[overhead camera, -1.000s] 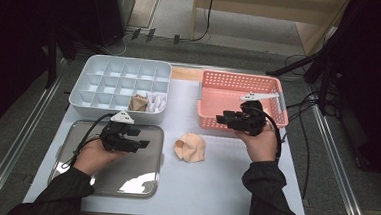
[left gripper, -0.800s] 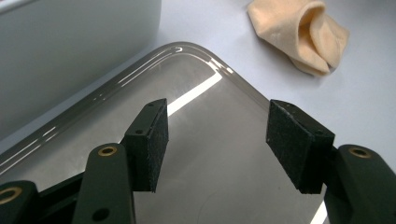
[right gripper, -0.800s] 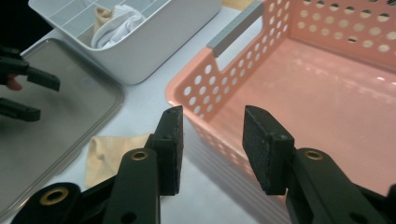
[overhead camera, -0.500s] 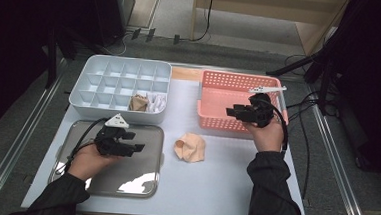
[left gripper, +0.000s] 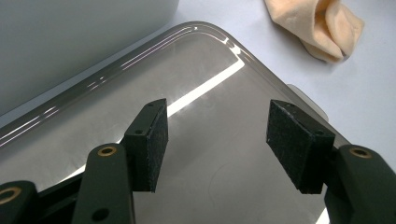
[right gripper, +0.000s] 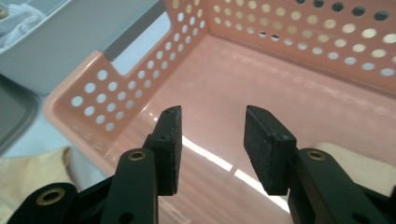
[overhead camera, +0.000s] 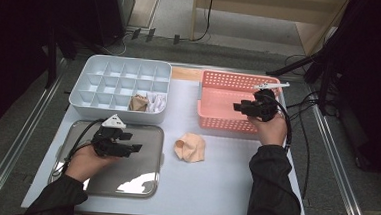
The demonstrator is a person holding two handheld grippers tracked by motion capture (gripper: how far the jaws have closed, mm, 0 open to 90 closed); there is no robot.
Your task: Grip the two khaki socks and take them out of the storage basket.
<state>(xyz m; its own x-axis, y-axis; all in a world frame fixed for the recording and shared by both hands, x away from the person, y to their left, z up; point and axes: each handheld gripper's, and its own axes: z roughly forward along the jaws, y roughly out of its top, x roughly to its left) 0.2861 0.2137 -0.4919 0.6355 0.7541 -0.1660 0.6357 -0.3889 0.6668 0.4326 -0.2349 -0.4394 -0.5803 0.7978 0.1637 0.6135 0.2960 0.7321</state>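
Observation:
A crumpled peach cloth (overhead camera: 191, 147) lies on the white table between the metal tray and the pink basket; it also appears at the top right of the left gripper view (left gripper: 322, 23). My left gripper (overhead camera: 135, 147) hovers low over the metal tray (overhead camera: 123, 183), jaws open and empty (left gripper: 217, 116). My right gripper (overhead camera: 238, 108) reaches over the front wall of the pink perforated basket (overhead camera: 217, 121), open with nothing between its jaws (right gripper: 212, 119). The basket floor (right gripper: 280, 79) lies beneath it, and a pale patch (right gripper: 348, 161) shows by the right jaw.
A white compartment box (overhead camera: 104, 84) stands at the back left, with a tan cloth (overhead camera: 139, 103) and a white cloth (overhead camera: 156, 103) in its front cells. A white tool (overhead camera: 270, 85) rests on the basket's far right rim. Cables trail off the table's right side.
My right gripper has moved from the basket's front rim farther in over the basket. The left gripper has drifted slightly left and nearer over the tray. The peach cloth has not moved.

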